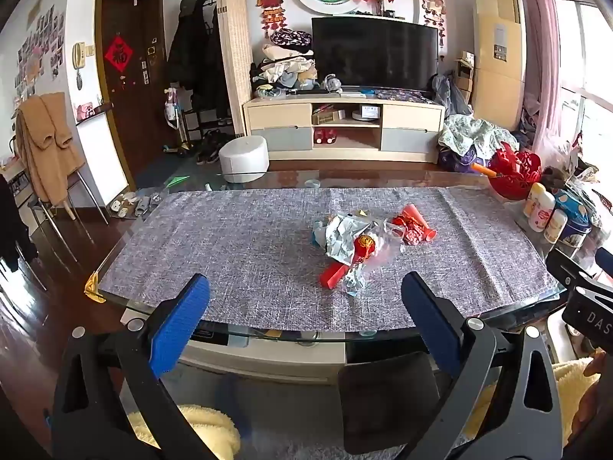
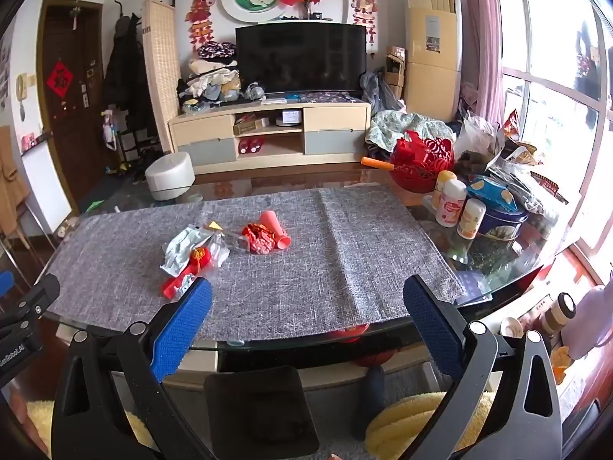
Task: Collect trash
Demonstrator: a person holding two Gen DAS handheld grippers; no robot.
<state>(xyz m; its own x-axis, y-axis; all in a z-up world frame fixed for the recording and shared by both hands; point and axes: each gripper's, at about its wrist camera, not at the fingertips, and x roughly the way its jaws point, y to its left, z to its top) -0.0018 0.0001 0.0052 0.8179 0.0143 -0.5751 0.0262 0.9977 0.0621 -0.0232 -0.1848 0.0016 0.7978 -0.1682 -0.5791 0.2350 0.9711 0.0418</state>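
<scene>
A heap of trash (image 1: 360, 245) lies on the grey cloth (image 1: 230, 253) in the middle of the glass table: crumpled pale wrappers, clear plastic, red paper and red cones. In the right wrist view the heap (image 2: 222, 245) lies left of centre on the cloth (image 2: 345, 253). My left gripper (image 1: 306, 295) is open and empty, held before the table's near edge, short of the heap. My right gripper (image 2: 306, 299) is open and empty too, near the front edge, to the right of the heap. Each gripper's body shows at the edge of the other's view.
A red cut-out basket (image 2: 421, 165), white bottles (image 2: 452, 203), a blue tin (image 2: 498, 222) and bags crowd the table's right end. A dark chair back (image 2: 260, 410) stands below the table edge. A TV cabinet (image 1: 345, 130) and a white stool (image 1: 243, 159) stand beyond.
</scene>
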